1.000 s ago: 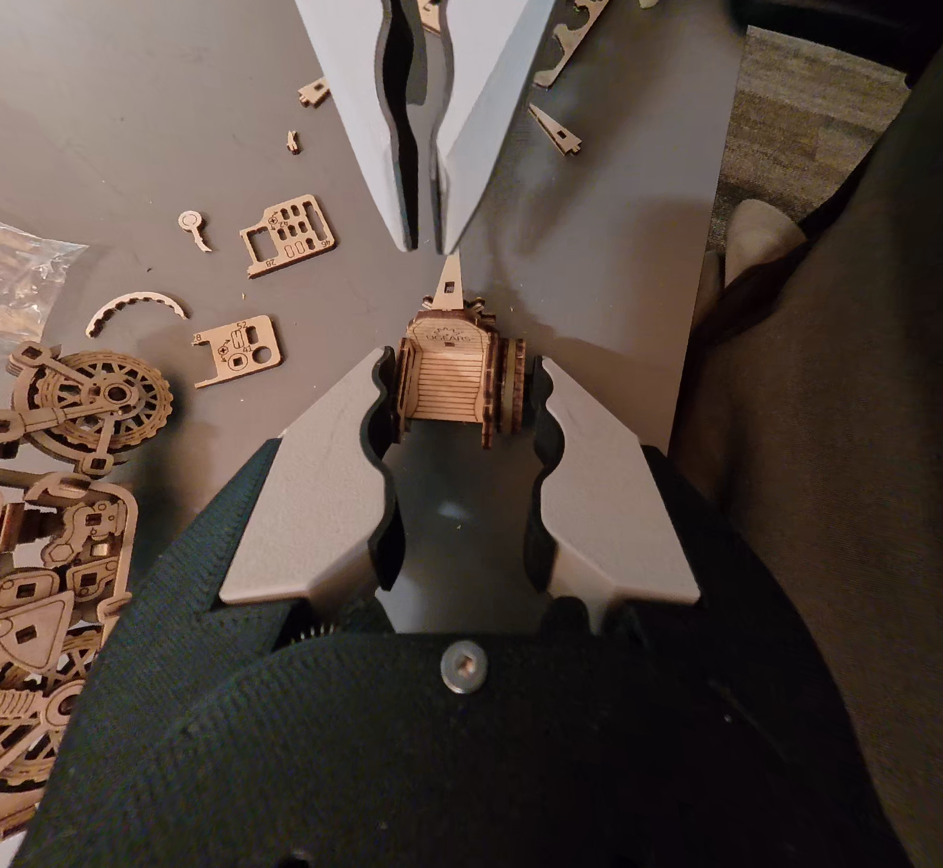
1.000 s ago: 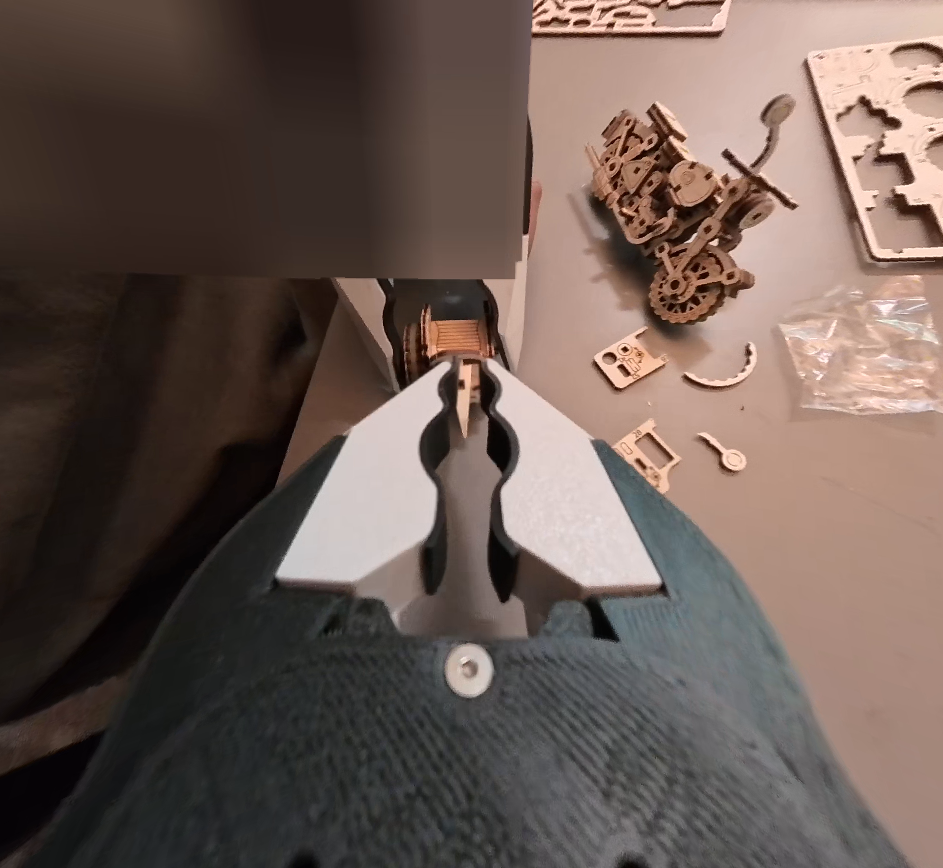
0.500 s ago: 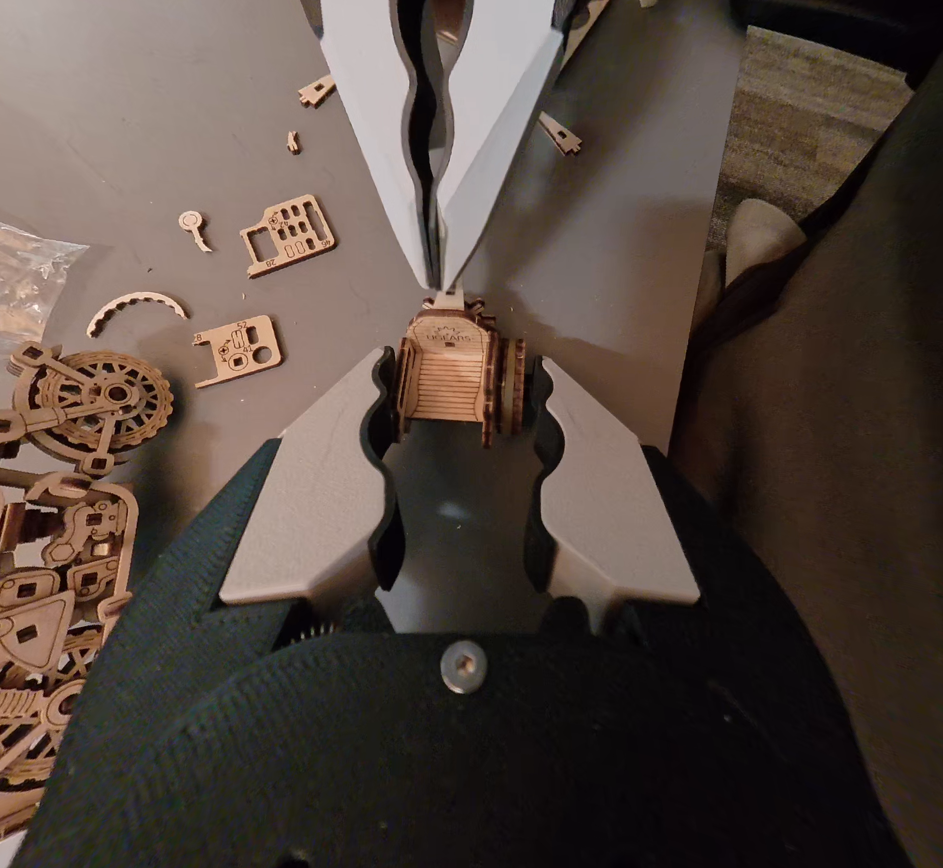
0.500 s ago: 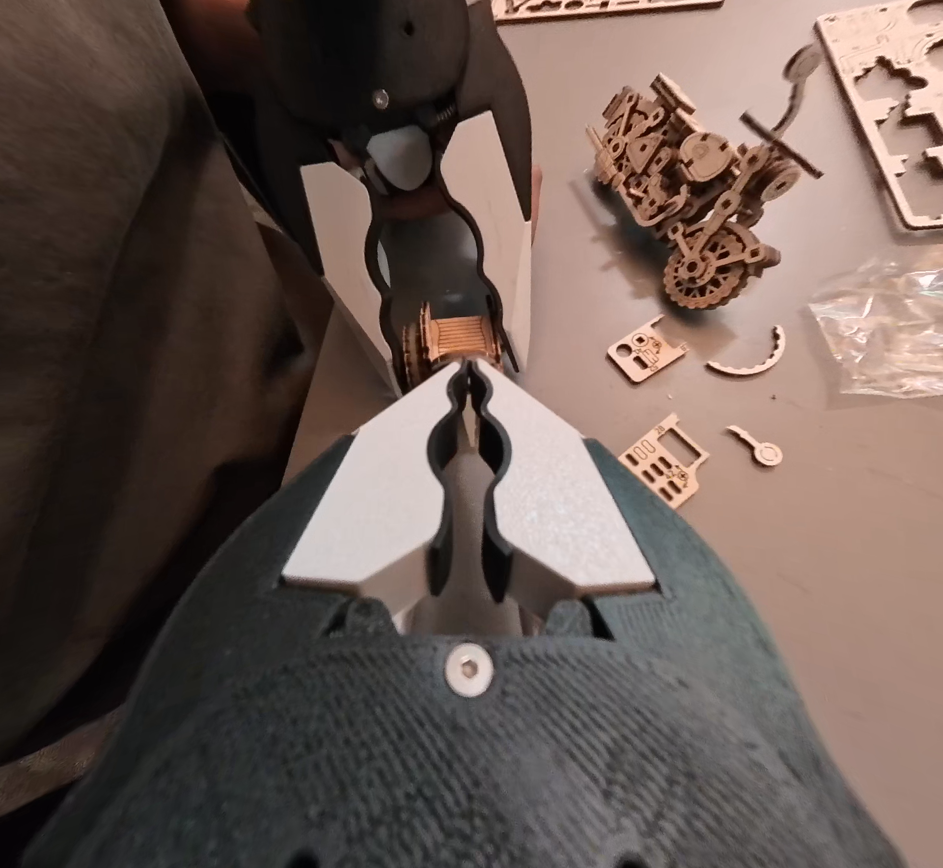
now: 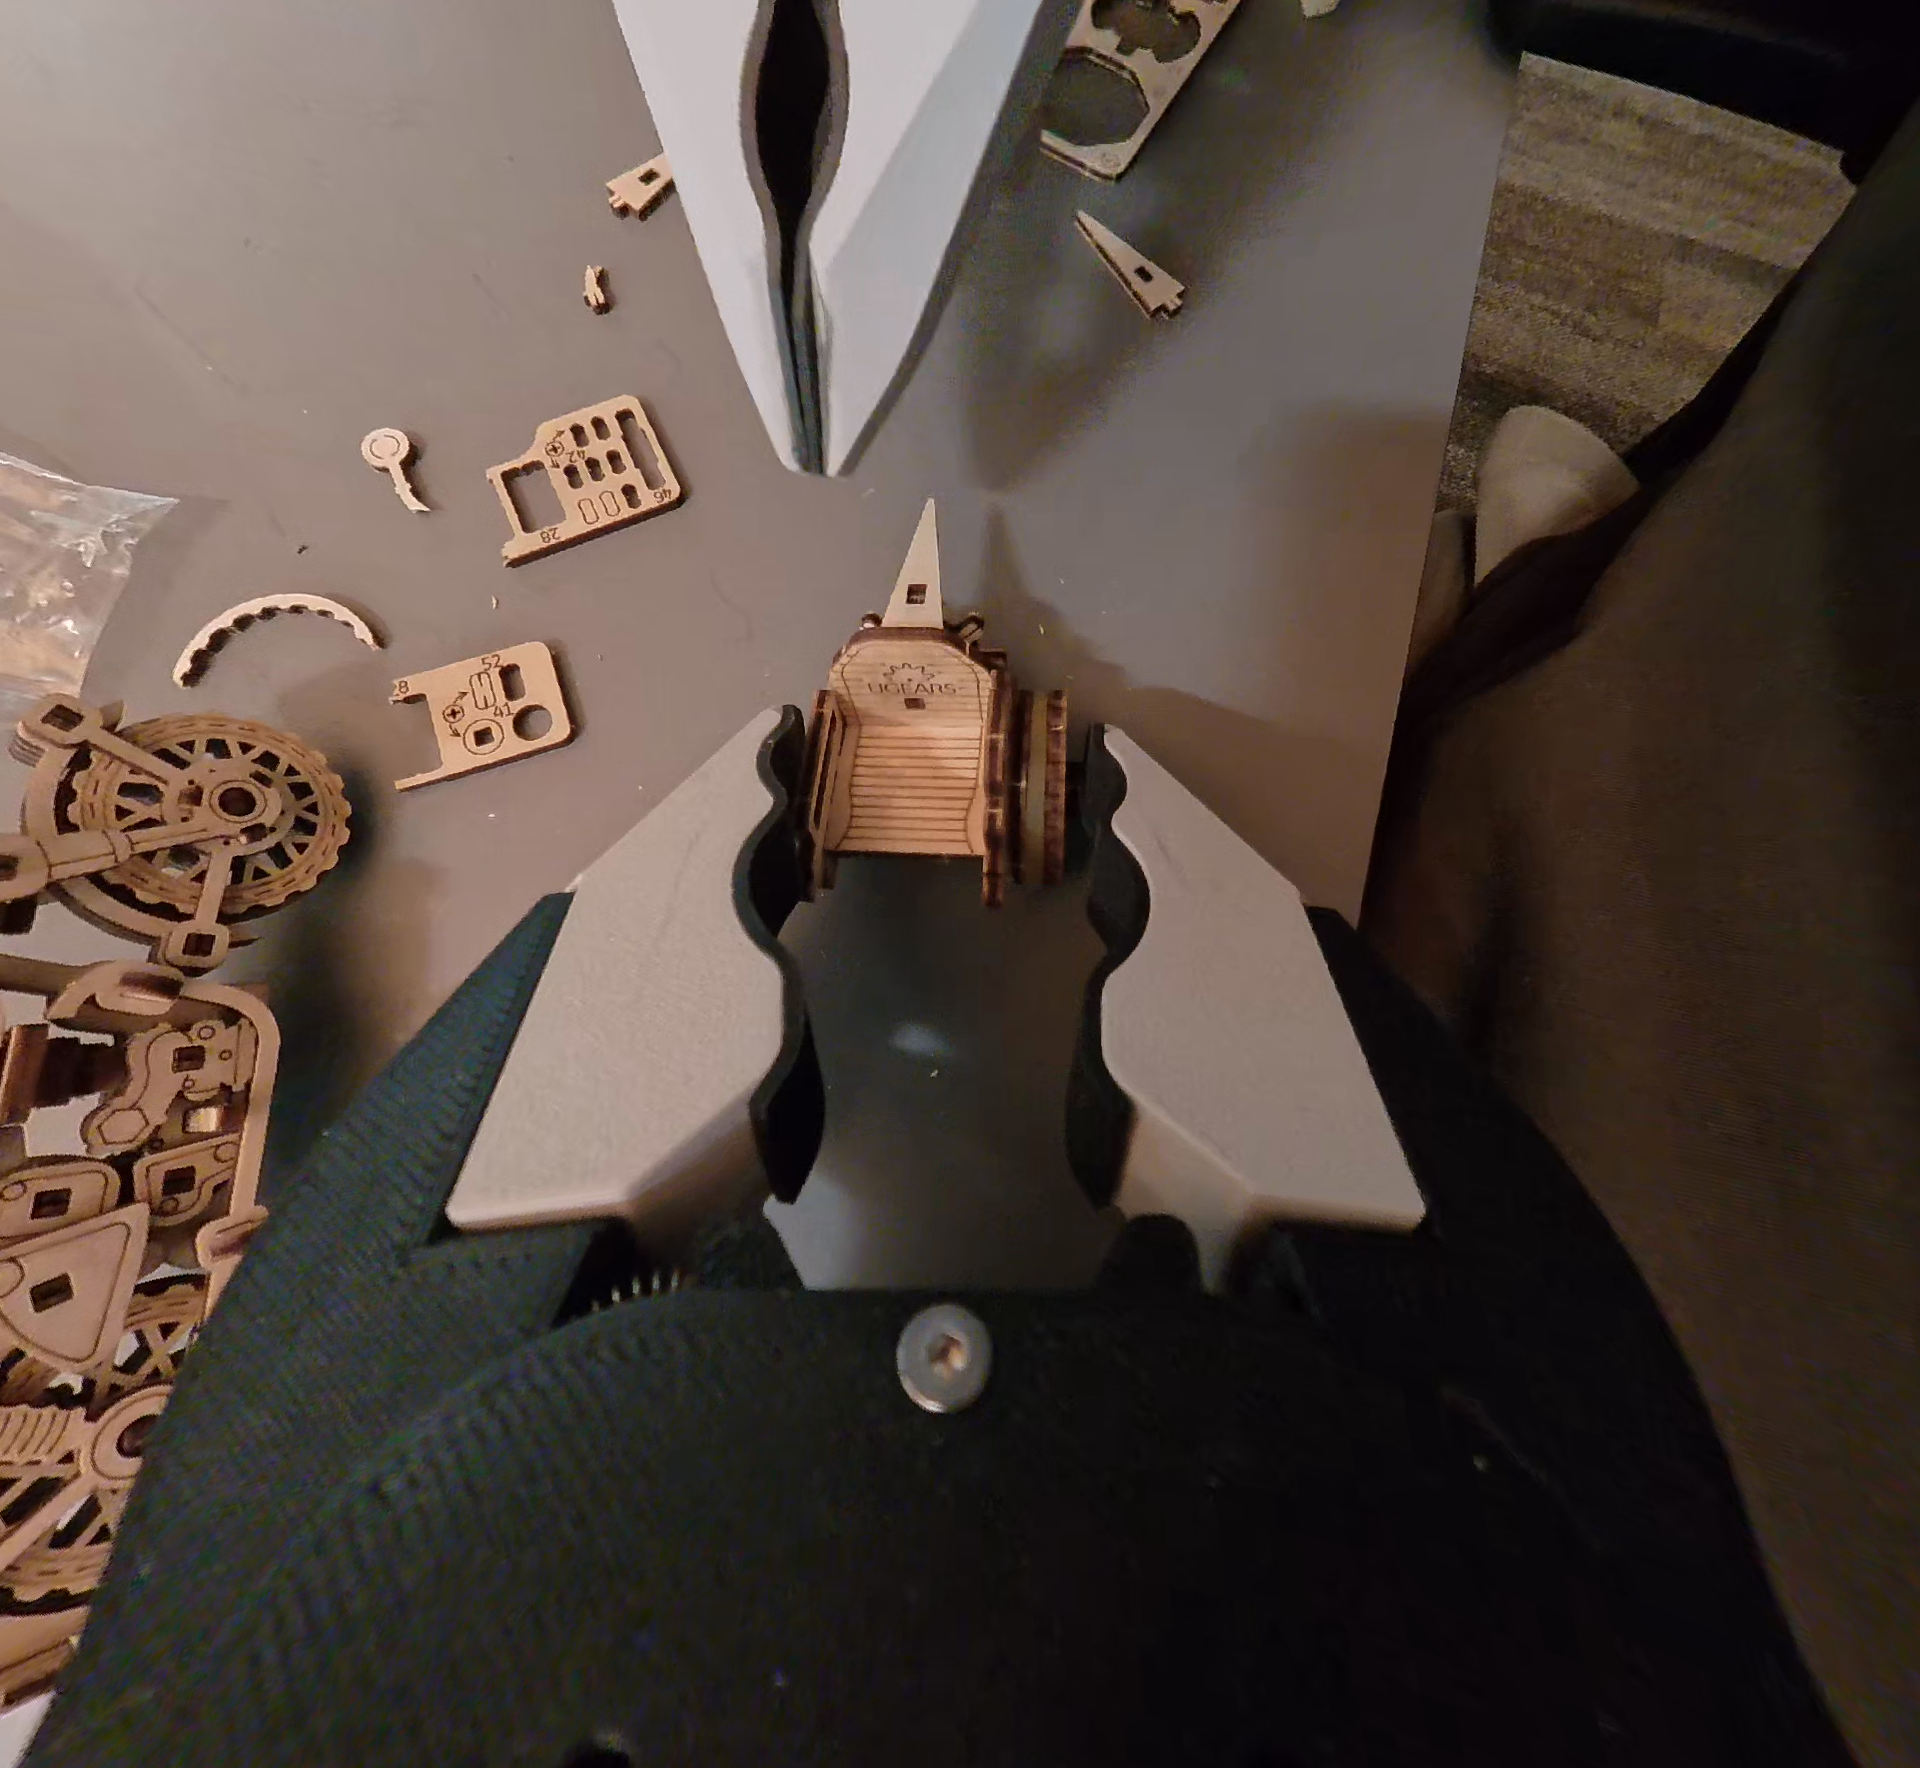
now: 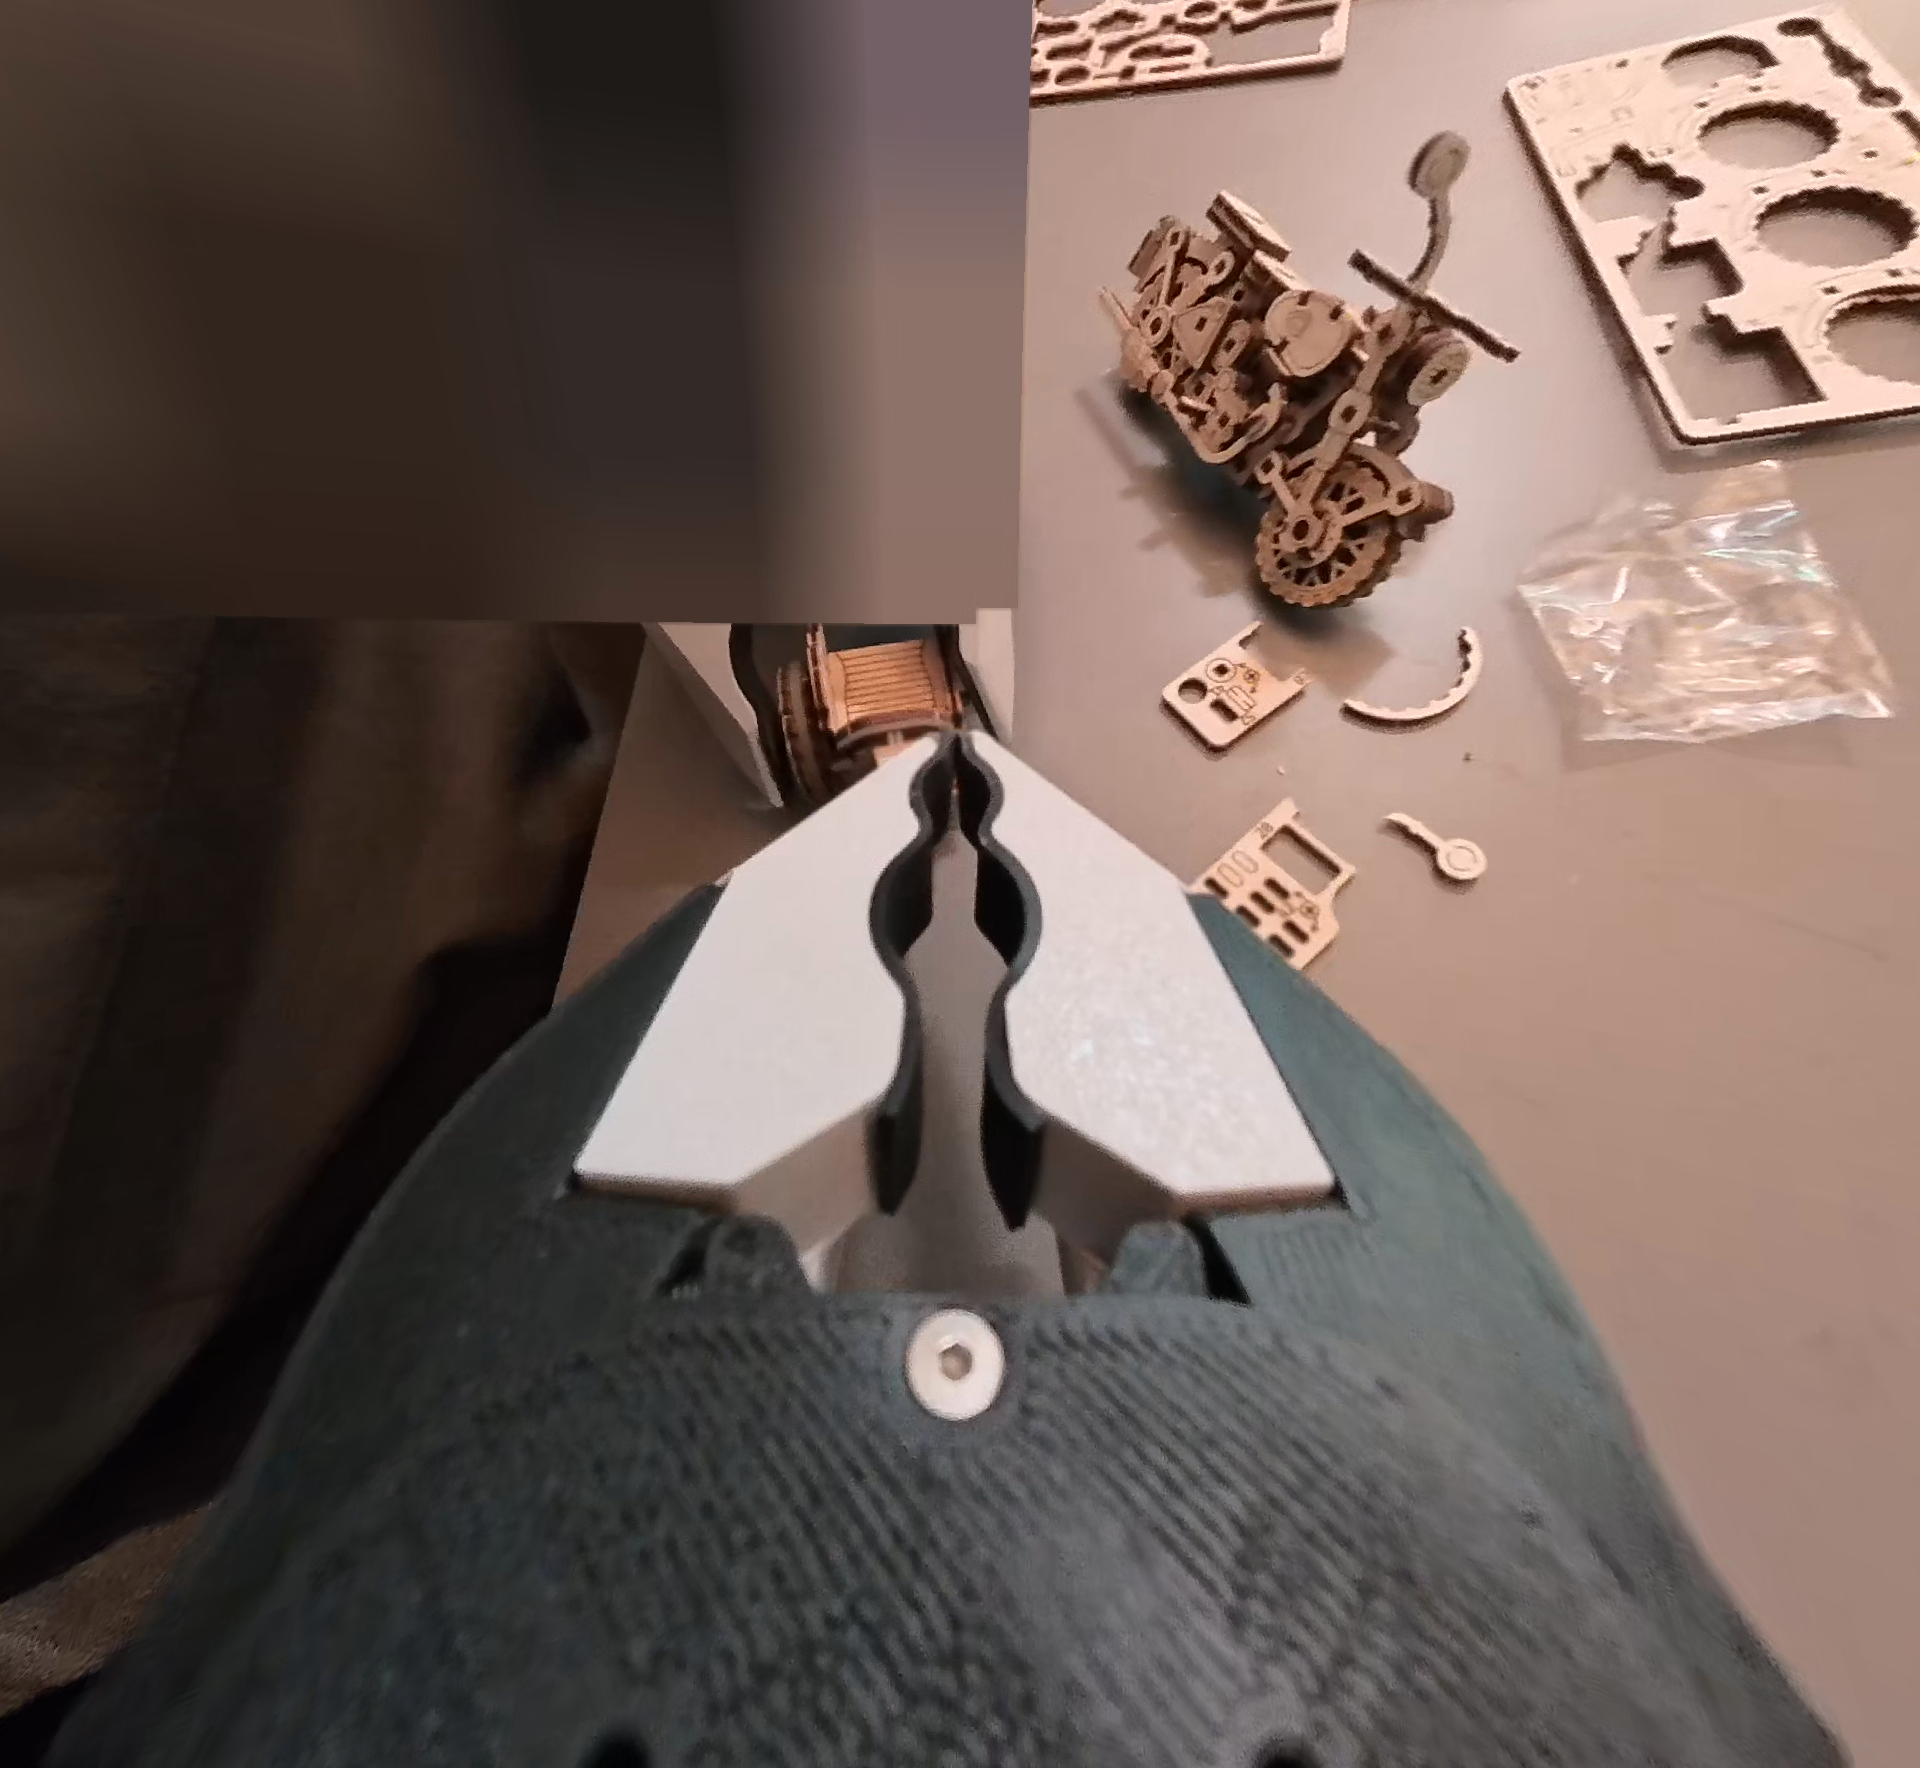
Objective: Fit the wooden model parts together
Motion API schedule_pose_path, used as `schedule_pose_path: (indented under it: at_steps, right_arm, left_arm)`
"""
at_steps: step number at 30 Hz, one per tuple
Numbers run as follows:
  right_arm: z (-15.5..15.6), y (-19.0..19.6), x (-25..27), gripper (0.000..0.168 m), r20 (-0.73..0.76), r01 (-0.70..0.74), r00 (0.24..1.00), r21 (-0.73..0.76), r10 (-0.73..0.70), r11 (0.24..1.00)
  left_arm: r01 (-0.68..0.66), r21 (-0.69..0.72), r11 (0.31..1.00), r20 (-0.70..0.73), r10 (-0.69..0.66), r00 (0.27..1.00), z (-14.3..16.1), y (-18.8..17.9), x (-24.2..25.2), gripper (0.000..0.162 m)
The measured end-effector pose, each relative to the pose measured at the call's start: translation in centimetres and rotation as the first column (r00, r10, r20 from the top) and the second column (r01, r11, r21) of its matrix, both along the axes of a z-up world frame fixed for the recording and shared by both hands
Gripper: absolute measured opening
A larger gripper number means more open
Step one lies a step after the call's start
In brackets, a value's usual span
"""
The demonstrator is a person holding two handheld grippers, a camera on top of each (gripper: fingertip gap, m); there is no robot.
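Observation:
My left gripper (image 5: 935, 752) is shut on a small wooden seat-like assembly (image 5: 914, 773) and holds it by its sides above the grey table (image 5: 1195, 523). A thin pointed wooden piece (image 5: 920, 565) sticks out of the assembly's far end. My right gripper (image 5: 810, 461) comes in from the top, shut and empty, its tips a short way off the pointed piece. In the right wrist view my right gripper (image 6: 956, 752) points at the assembly (image 6: 883, 679); a blur patch hides most of the left gripper there.
A partly built wooden motorbike (image 6: 1309, 388) lies on the table, also at the left of the left wrist view (image 5: 177, 814). Small loose parts (image 5: 592, 482), a spare pointed piece (image 5: 1132, 264), a plastic bag (image 6: 1704, 606) and punched-out sheets (image 6: 1725, 232) lie around. The table edge (image 5: 1423, 638) borders a person's clothing. There is about 6 centimetres between the tips of the two grippers. My left gripper's tips are some 11 centimetres from the partly built wooden motorbike (image 6: 1309, 388).
My right gripper pressed the pointed piece into the assembly, then let it go and drew back. The piece now stands alone in the assembly. My left gripper has not moved.

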State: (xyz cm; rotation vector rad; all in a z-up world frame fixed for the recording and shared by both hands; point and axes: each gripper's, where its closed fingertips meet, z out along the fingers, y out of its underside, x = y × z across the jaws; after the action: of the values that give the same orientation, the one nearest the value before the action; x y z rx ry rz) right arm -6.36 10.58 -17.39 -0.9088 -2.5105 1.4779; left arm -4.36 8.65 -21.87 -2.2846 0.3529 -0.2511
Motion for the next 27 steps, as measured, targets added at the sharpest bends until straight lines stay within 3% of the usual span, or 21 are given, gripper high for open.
schedule_pose_path:
  at_steps: [1, 5, 11, 27]
  right_arm:
    - [-0.2, -0.1, 0.2, 0.000, 0.012, -0.004, 1.000, -0.007, 0.004, 1.000]
    - [-2.1, -0.9, 1.1, 0.000, 0.077, -0.041, 0.996, 0.030, 0.039, 0.999]
    - [-0.7, -0.7, 0.8, 0.000, 0.049, -0.027, 0.998, -0.017, 0.028, 0.999]
    - [-1.4, -1.6, 0.8, 0.000, 0.052, -0.055, 0.997, 0.010, 0.055, 0.998]
  left_arm:
    - [0.000, 0.000, 1.000, 0.001, 0.000, 1.000, 0.0, 0.0, 0.0, 0.052]
    - [0.000, -0.004, 1.000, 0.011, 0.000, 1.000, 0.0, 0.0, 0.0, 0.052]
    - [0.000, -0.005, 1.000, 0.011, 0.000, 1.000, 0.0, 0.0, 0.0, 0.052]
    - [0.000, -0.005, 1.000, 0.011, 0.000, 1.000, 0.0, 0.0, 0.0, 0.052]
